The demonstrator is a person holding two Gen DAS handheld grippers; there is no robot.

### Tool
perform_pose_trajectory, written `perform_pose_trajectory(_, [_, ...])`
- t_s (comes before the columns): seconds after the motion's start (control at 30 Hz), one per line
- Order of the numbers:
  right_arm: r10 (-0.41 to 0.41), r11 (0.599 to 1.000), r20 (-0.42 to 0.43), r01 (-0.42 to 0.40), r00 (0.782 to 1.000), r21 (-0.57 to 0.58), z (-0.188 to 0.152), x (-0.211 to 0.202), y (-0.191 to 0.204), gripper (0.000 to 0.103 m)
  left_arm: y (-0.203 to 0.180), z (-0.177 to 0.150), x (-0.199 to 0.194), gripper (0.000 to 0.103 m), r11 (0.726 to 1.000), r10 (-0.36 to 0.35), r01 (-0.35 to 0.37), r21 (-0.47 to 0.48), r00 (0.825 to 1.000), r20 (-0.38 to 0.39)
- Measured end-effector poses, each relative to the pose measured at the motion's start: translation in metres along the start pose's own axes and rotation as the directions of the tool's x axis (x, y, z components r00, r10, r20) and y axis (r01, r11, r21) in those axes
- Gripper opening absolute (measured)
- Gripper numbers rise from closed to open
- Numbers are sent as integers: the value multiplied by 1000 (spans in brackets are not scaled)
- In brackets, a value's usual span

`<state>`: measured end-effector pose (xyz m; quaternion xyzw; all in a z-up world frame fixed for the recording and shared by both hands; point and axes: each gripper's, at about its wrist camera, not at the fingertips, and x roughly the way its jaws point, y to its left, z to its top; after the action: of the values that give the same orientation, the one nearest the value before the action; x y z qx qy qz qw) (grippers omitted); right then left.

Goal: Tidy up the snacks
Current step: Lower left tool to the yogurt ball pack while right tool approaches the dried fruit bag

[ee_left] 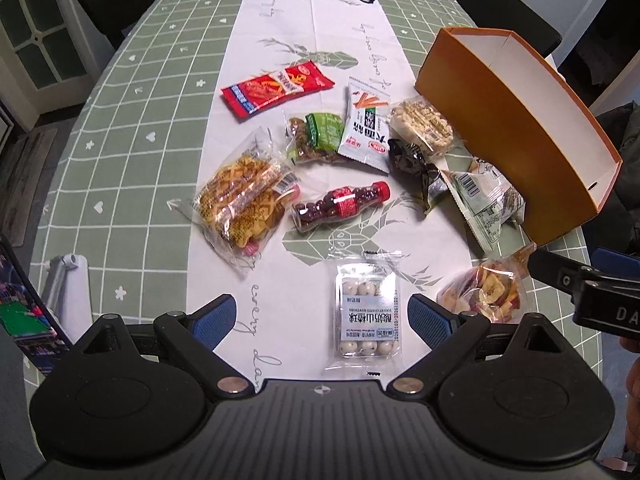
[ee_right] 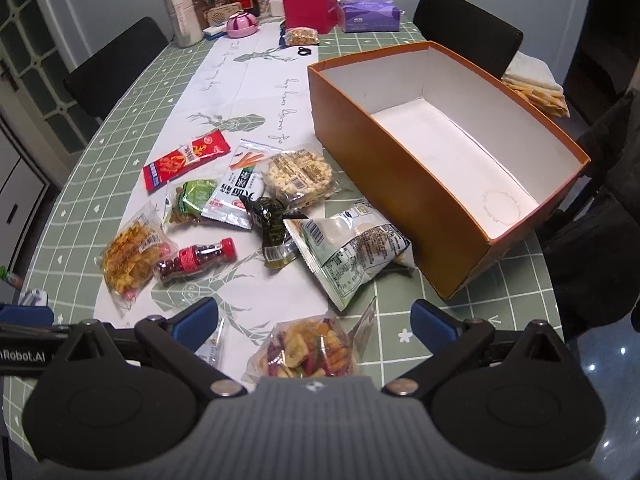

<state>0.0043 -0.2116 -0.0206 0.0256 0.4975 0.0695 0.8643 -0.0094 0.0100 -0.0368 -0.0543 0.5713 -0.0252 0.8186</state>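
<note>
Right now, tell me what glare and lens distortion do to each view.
Left wrist view: fisheye bends the orange box wall into a curve; glare whitens the yogurt ball pack wrapper. Right wrist view: tablecloth grid lines bow outward; light spots glint on the floor at right.

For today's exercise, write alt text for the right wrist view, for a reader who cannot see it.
An empty orange box stands open on a green checked table, with about ten snack packets scattered to its left. The open right gripper hovers over a bag of mixed fruit chips. Chairs, bottles and a red box sit at the far end.
</note>
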Motion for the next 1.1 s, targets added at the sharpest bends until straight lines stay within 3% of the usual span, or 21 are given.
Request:
perform_pose_trajectory(0.23, [53,993,-74,-45,996,106,-10,10,-20,100,-4,-5,15,103,1000,-8,9,10,999,-36])
perform_pose_trajectory(0.53, [61,995,-102,-53,993,84,-22,21,-26,99,-14,-9,35,103,997,-68,69,17,995,-72])
perform_pose_trajectory(0.9, [73,994,-151,-61,986,86,-25,52,-22,99,-31,-13,71,103,998,-19,26,65,994,-106])
perform_pose_trajectory(1.1, [50,996,-182,-35,982,82,-23,68,-15,98,-29,-14,89,96,998,-47,52,43,994,-98])
